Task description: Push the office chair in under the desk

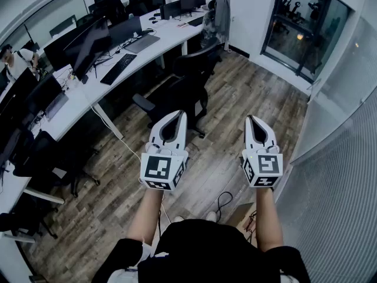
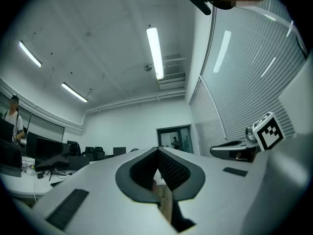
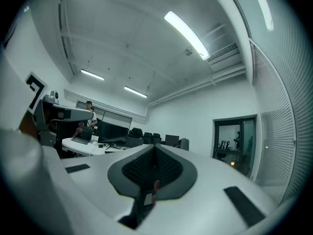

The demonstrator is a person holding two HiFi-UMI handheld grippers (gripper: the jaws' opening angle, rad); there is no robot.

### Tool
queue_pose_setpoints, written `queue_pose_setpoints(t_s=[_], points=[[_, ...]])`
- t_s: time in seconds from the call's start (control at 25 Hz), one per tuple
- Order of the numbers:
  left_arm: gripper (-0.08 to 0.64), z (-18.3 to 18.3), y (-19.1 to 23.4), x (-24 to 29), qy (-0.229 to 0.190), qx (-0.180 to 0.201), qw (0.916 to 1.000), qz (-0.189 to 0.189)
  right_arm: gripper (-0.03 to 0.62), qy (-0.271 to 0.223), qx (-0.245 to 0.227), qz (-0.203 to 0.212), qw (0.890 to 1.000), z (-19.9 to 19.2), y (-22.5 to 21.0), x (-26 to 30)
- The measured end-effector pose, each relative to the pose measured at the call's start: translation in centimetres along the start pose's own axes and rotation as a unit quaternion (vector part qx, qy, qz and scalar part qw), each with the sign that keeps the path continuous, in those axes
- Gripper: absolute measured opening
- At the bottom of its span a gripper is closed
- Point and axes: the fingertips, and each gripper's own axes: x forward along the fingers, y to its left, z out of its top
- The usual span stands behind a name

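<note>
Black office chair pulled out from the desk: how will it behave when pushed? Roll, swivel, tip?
The office chair likely rolls easily on the hard plank floor, though its wheels are too small to see. Its tall back suggests an off-centre push may swivel it rather than move it; a low, central push looks safer.

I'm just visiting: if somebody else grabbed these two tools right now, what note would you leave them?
Left gripper: shut, empty, held in the air.
Right gripper: shut, empty, alongside it.
Office chair: out on the floor, not under the desk, ahead of both grippers; neither touches it.
Done: nothing yet.
Left: reach the chair, push it under the desk.
</note>
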Motion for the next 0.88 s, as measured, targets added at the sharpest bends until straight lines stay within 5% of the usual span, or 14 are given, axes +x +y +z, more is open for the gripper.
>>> queue_pose_setpoints(t_s=[0.88], points=[[0.011, -1.5, -5.7, 3.9, 0.017, 0.005, 0.9998, 0.004, 0.023, -0.002, 0.013, 0.024, 1.000, -1.7, -5.8, -0.6]])
